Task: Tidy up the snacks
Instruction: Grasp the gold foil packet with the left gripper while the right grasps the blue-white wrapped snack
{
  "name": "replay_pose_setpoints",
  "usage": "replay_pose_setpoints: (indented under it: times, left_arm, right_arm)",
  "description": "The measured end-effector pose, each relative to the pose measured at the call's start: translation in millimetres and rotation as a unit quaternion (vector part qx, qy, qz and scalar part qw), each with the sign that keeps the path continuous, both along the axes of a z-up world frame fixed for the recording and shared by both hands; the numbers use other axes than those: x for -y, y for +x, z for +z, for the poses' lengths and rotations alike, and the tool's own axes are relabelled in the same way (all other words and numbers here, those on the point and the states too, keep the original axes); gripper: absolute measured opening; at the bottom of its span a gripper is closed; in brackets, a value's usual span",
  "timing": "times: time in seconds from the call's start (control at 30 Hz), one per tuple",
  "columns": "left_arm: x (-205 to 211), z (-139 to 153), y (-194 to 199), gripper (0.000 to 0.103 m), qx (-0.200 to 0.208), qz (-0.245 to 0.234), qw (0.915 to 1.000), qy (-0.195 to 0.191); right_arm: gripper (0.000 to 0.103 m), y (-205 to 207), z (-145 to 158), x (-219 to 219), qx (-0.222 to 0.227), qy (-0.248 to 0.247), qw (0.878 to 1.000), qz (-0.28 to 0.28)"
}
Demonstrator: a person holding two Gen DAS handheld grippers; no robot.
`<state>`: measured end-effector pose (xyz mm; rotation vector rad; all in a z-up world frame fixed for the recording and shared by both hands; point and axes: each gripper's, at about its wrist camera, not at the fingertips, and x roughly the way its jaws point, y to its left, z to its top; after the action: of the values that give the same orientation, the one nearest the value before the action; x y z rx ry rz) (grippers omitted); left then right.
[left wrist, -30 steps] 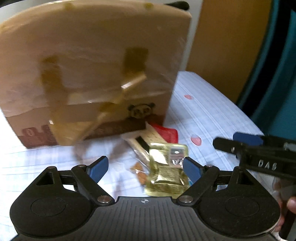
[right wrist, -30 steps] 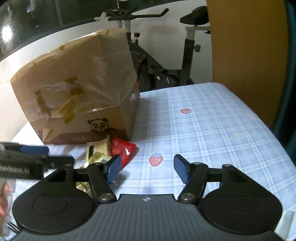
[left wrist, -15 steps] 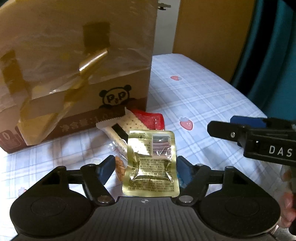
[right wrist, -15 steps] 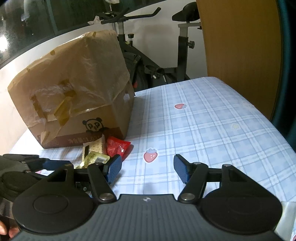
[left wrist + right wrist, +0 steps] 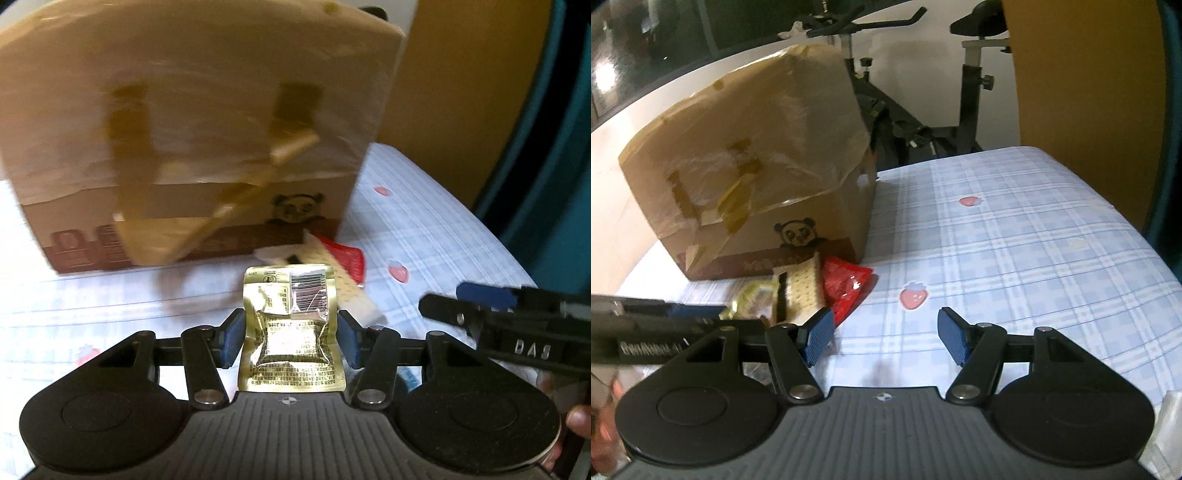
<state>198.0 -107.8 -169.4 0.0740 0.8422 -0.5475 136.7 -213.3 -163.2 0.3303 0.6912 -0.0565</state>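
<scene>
My left gripper [image 5: 290,341] is shut on a gold foil snack packet [image 5: 290,328] and holds it lifted above the table, in front of a taped cardboard box [image 5: 192,129] with a panda print. A cracker pack [image 5: 801,291] and a red packet [image 5: 846,286] lie at the box's foot. My right gripper [image 5: 886,334] is open and empty, to the right of the snacks, above the checked tablecloth. It shows at the right of the left wrist view [image 5: 480,299]. The gold packet shows blurred in the right wrist view [image 5: 751,301].
The table wears a blue checked cloth [image 5: 1015,240] with strawberry prints. An exercise bike [image 5: 916,110] stands behind the table. A wooden panel [image 5: 1082,74] and a teal curtain [image 5: 554,129] are at the right edge.
My left gripper closed on the gold packet, lifted it off the pile and swung left, facing the box's front. The right gripper stayed open and shifted little.
</scene>
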Motion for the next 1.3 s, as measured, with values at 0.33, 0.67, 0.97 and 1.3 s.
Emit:
replay_pose_setpoints:
  times: [0.33, 0.67, 0.97, 1.3]
  left_arm:
    - [-38.5, 0.9, -9.3, 0.056, 0.014, 0.041, 0.9991, -0.004]
    - [-73.7, -3.9, -15.5, 0.056, 0.003, 0.068, 0.9973, -0.026]
    - [-79.0, -8.0, -21.7, 0.056, -0.003, 0.068, 0.9971, -0.035]
    - [-83.6, -6.5, -29.4, 0.056, -0.003, 0.073, 0.9965, -0.040]
  right_arm:
    - [0.065, -0.6, -11.5, -46.9, -0.026, -0.015, 0.997, 0.078]
    - [0.067, 5.9, -15.8, -80.2, -0.047, -0.053, 0.989, 0.127]
    - [0.065, 10.8, -22.2, -80.5, -0.074, -0.062, 0.989, 0.108]
    - [0.050, 7.4, -18.9, -89.9, -0.073, -0.091, 0.986, 0.119]
